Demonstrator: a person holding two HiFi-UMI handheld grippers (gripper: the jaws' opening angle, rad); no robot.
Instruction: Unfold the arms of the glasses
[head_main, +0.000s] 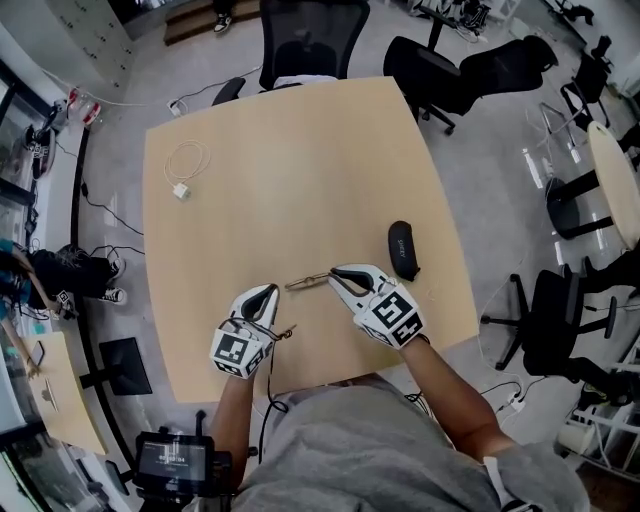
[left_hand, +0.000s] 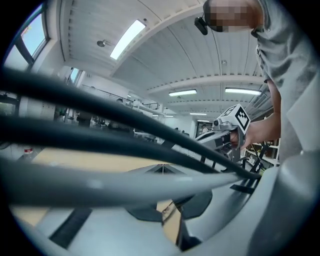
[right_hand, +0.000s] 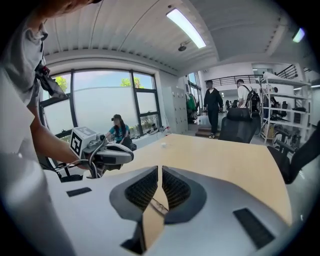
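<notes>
Both left tongs (head_main: 270, 292) and right tongs (head_main: 336, 273) clamped my thin wire-framed glasses (head_main: 306, 282), mid-unfolding; next, I judged, one arm needed swinging outward.

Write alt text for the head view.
Seen from above, a person's left gripper and right gripper meet at slim glasses near the front of a wooden table. A black case lies to the right, a coiled white cable far left; office chairs stand beyond.

You wear a grey short-sleeved shirt (head_main: 370, 450). Your left gripper (head_main: 266, 294) and right gripper (head_main: 338, 276) have smooth pale grey shells, each carrying a cube (head_main: 397, 317) of black-and-white square markers; black cables (left_hand: 100, 116) trail from the left one.
</notes>
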